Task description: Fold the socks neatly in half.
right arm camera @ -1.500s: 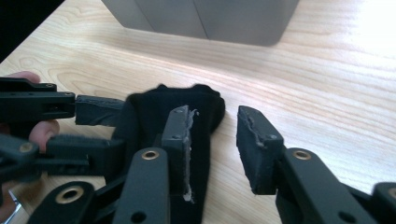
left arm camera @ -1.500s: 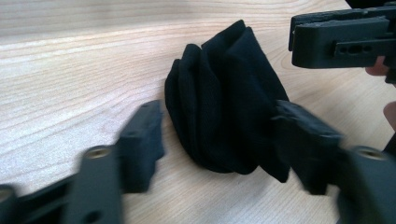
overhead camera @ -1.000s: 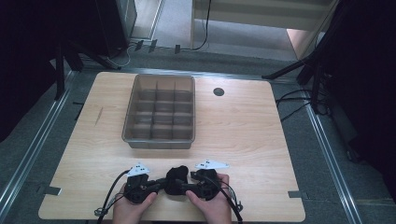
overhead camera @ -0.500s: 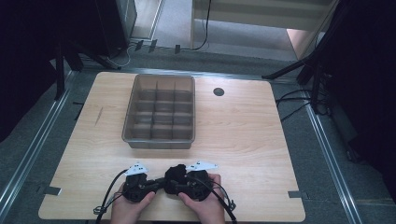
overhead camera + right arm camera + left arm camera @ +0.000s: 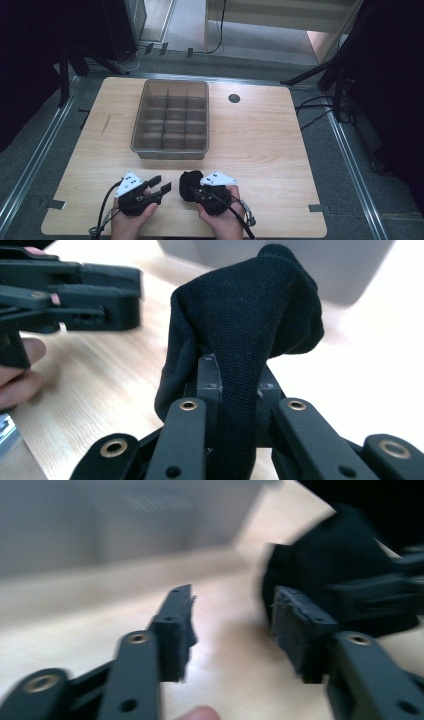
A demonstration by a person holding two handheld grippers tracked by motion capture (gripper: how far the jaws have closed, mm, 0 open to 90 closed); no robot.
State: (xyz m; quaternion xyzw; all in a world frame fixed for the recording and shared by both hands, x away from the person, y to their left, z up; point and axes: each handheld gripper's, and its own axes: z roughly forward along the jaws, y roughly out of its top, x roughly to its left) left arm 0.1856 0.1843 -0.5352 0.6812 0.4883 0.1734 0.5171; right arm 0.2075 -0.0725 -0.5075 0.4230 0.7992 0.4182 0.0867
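Note:
A bunched black cloth (image 5: 190, 185) sits near the table's front edge, and my right gripper (image 5: 196, 189) is shut on it. In the right gripper view the black cloth (image 5: 250, 335) stands up in a fold, pinched between the two jaws of the right gripper (image 5: 233, 390). My left gripper (image 5: 161, 184) is just left of the cloth, open, with nothing between its fingers. In the left gripper view the left gripper (image 5: 232, 625) has its jaws spread over bare wood, and the black cloth (image 5: 345, 570) lies to their right.
A grey plastic bin (image 5: 171, 121) with several compartments stands on the wooden table (image 5: 265, 145) behind the grippers. A small dark round disc (image 5: 234, 98) lies at the back, right of the bin. Bare wood stretches to the right of the grippers.
The left gripper has let go of the cloth, opened and drawn away to the left. The right gripper keeps hold of the cloth.

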